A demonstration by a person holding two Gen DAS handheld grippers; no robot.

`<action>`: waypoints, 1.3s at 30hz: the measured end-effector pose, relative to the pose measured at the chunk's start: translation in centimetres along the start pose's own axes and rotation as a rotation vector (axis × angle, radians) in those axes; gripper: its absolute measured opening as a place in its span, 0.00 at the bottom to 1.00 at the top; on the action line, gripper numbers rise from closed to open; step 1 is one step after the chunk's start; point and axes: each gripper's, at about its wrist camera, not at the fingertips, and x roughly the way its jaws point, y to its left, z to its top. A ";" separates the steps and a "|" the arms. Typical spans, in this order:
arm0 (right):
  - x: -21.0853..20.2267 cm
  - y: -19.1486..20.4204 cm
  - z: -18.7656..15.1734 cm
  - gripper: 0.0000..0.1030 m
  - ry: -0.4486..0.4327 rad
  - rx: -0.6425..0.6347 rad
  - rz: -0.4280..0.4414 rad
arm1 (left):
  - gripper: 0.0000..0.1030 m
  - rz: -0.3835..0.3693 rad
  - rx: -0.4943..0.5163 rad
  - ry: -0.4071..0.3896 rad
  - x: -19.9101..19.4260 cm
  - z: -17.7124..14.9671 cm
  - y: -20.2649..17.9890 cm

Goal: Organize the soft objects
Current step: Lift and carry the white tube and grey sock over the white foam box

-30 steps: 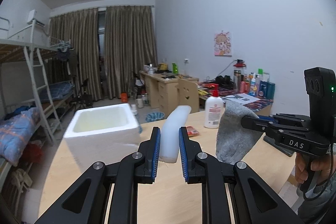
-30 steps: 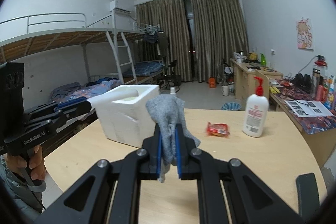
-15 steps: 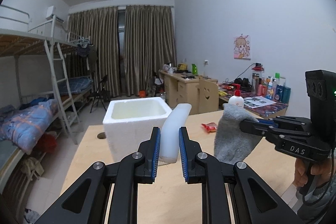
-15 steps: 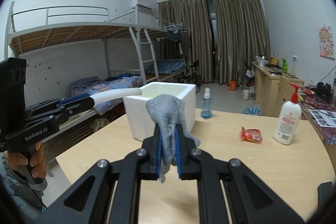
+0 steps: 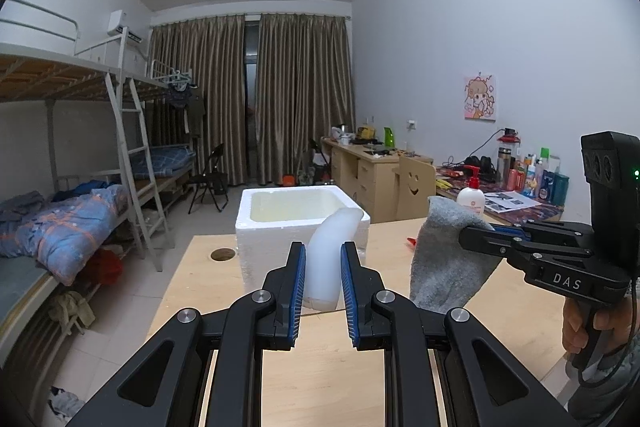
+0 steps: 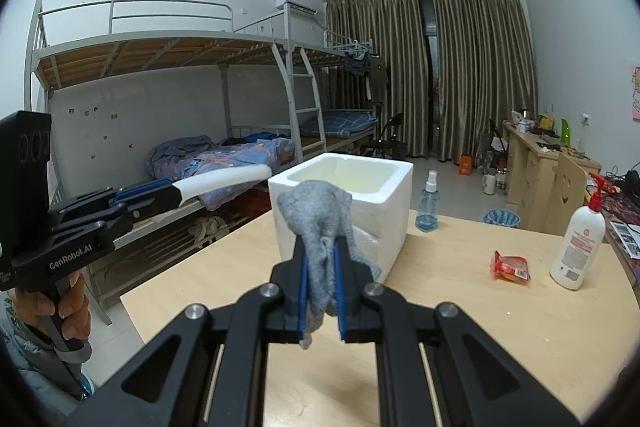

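left gripper (image 5: pixel 323 285) jaws pinch white tube (image 5: pixel 329 259) | right gripper (image 6: pixel 320 281) jaws clamp grey sock (image 6: pixel 318 223) | foam box (image 6: pixel 384 195) floor hidden

Black hand-held gripper (image 5: pixel 323 291) has blue pads, silver screws; sleeve (image 6: pixel 24 363) possibly grey.

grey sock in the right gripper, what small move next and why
Probably carry the grey knitted sock forward over the open white foam box, then release. The right gripper is shut on it, the sock hangs short of the box's rim, and the box looks empty.
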 end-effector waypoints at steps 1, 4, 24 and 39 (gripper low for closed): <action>0.1 0.0 0.0 0.14 0.000 0.000 0.000 | 0.19 -0.001 -0.001 0.000 0.0 0.0 0.0; 0.1 0.0 0.1 0.14 0.000 -0.002 -0.001 | 0.19 -0.003 -0.001 -0.002 0.1 0.0 -0.1; 0.4 -0.3 1.7 0.14 -0.026 -0.026 -0.021 | 0.19 -0.016 0.010 -0.044 1.1 2.4 0.8; 0.6 -0.3 3.2 0.14 -0.055 -0.043 -0.021 | 0.19 -0.010 0.024 -0.066 1.6 4.2 1.2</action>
